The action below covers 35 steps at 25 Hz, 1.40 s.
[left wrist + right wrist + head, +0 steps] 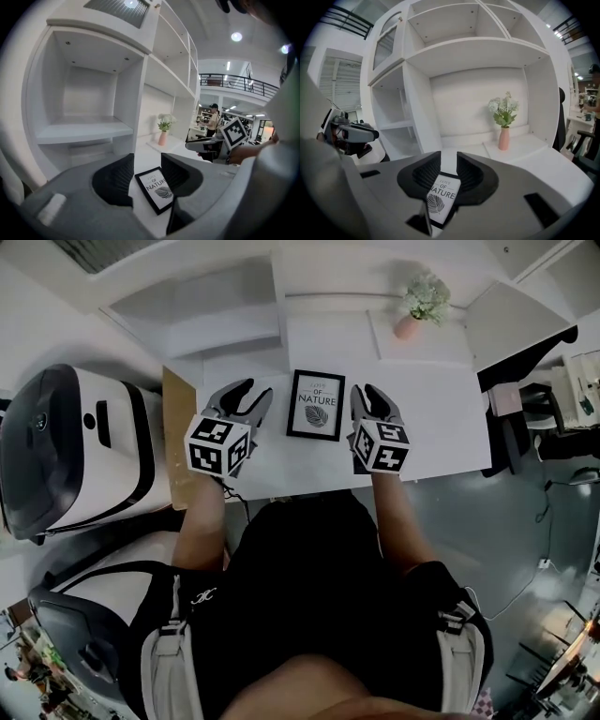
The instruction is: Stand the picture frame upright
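Behind the table, shelf unit (478,51): white, with open compartments, standing along the table's far edge.
Table (441,418): white top in front of the person, carrying the picture frame; a brown board lies at its left end.
Machine (75,446): white body with black trim, on the floor to the left of the table; a 2nd one like it sits nearer the person.
Left gripper (251,395): low over the table, just beside the left edge of the frame. Its jaws are released and stand apart with nothing clamped; the frame shows through the gap, lying further along the table.
Right gripper (367,395): low over the table, just beside the right edge of the frame. Its jaws are also released and empty, with the frame seen past them on the table.
Picture frame (316,405): black border, white print reading "OF NATURE" above a leaf. It lies flat and face up on the table between the 2 grippers, held by neither.
Vase (417,310): pink, with white flowers, upright on a shelf ledge behind the table, to the right of the frame and well apart from it.
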Each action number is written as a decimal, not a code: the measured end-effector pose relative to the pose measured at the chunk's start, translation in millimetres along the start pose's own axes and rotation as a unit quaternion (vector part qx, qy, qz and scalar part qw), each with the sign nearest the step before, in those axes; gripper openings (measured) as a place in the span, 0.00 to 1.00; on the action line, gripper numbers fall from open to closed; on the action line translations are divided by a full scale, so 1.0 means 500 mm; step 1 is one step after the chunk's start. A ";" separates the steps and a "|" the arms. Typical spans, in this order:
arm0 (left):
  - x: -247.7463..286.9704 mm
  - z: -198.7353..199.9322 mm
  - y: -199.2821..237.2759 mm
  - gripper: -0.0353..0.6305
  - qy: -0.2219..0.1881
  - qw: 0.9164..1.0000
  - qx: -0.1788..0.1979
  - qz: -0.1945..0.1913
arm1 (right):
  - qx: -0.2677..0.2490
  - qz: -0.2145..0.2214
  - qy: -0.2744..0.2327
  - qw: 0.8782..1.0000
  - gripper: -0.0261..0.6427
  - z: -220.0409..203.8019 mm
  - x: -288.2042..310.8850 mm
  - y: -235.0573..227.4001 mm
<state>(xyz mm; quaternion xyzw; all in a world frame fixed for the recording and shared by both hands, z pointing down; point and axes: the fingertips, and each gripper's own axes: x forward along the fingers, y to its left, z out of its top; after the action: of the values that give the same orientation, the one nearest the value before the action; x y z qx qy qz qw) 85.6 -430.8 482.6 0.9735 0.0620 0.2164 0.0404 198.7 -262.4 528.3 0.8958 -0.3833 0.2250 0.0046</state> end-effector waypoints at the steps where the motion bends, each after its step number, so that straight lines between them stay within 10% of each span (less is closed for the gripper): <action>1: 0.005 -0.012 0.003 0.34 0.013 1.000 -0.001 -0.007 | 0.002 0.006 0.012 1.000 0.19 -0.010 0.006 -0.001; 16: 0.036 -0.248 0.125 0.39 0.147 0.984 -0.100 -0.001 | 0.032 0.014 0.161 0.986 0.24 -0.175 0.093 -0.042; 23: 0.058 -0.317 0.132 0.39 0.144 0.970 -0.192 -0.049 | 0.034 0.009 0.234 0.972 0.23 -0.254 0.135 -0.045; 35: 0.054 -0.349 0.143 0.39 0.123 0.965 -0.226 -0.061 | 0.093 -0.026 0.336 0.937 0.20 -0.367 0.190 -0.059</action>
<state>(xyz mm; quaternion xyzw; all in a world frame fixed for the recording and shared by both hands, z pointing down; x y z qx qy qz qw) 42.6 -488.7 658.9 0.8995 0.0757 0.3395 0.2644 203.2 -273.7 736.5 0.7738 -0.3137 0.5474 0.0560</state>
